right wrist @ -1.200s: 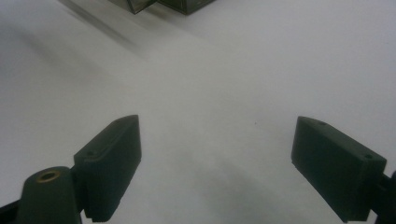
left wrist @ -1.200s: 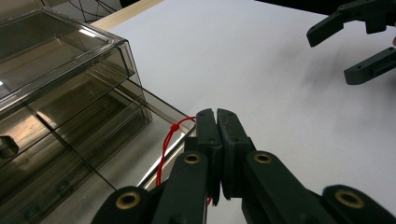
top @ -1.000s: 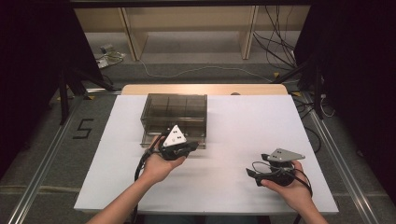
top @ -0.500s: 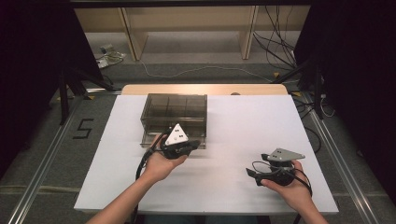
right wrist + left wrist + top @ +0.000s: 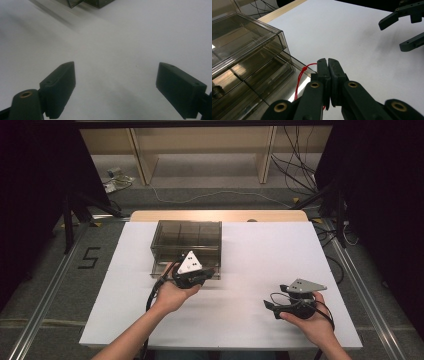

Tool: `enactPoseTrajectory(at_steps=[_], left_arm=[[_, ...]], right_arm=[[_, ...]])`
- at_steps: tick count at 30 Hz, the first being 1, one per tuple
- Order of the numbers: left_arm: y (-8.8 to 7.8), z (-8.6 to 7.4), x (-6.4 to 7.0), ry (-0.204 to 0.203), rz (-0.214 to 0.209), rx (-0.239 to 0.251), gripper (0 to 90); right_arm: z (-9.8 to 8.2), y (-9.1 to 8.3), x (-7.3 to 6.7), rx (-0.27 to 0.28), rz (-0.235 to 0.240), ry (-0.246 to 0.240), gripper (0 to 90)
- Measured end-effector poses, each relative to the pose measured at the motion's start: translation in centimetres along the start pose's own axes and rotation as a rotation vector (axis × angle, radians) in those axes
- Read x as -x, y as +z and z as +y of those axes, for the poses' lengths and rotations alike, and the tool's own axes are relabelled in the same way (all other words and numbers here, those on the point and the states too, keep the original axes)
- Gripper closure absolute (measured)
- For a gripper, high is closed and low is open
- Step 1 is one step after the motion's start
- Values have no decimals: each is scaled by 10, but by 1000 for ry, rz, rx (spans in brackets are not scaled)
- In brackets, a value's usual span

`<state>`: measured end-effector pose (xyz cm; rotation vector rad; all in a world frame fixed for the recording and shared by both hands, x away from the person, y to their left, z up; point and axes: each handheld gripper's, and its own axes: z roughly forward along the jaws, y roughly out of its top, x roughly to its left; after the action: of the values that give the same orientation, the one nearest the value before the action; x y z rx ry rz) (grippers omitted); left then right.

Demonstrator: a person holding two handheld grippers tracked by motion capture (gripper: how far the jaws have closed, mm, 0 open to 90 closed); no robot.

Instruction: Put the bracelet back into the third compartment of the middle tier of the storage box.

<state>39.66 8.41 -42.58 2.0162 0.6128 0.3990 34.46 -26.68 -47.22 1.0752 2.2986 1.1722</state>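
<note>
Left gripper point(image 5: 329, 65) pinched on red cord point(image 5: 299, 79) at drawer box point(image 5: 186, 240) front—right gripper point(image 5: 116, 87) agape, well right.

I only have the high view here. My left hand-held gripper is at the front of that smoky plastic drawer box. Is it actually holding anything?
Observer: Yes. In the left gripper view the left hand-held gripper is shut on a thin red cord.
Operator: Where does the cord go?
Observer: It loops from the jaws to the front edge of the pulled-out drawer, with a small knot there.
Operator: And my right one?
Observer: The right hand-held gripper has its jaws wide apart, with bare white table between them.
</note>
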Motion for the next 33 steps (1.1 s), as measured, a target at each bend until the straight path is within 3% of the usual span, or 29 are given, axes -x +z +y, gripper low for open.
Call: enactPoseTrajectory(at_steps=[33], left_arm=[[7,5,-10,-9,-8,-5,883]], right_arm=[[0,0,-1,-3,0,-5,169]])
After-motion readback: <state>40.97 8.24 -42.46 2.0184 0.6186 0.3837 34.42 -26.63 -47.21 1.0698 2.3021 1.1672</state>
